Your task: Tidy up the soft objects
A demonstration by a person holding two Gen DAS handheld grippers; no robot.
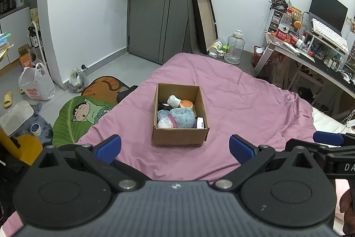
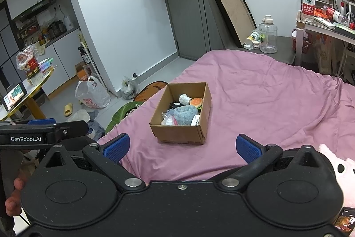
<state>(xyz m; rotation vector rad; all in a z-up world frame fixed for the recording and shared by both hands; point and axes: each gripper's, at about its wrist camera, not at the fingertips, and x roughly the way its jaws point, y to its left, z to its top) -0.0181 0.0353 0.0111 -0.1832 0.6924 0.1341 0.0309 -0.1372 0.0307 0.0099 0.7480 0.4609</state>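
An open cardboard box stands on the pink bedspread; it also shows in the right wrist view. Inside lie a fluffy blue plush, a burger toy, a white plush, a clear bag and a white packet. My left gripper is open and empty, just in front of the box. My right gripper is open and empty, also in front of the box. A pink plush lies at the right gripper's right side.
The bed's left edge drops to floor mats, plastic bags and a slipper. A cluttered desk stands at the right. A water jug and a leaning frame stand beyond the bed, near the door.
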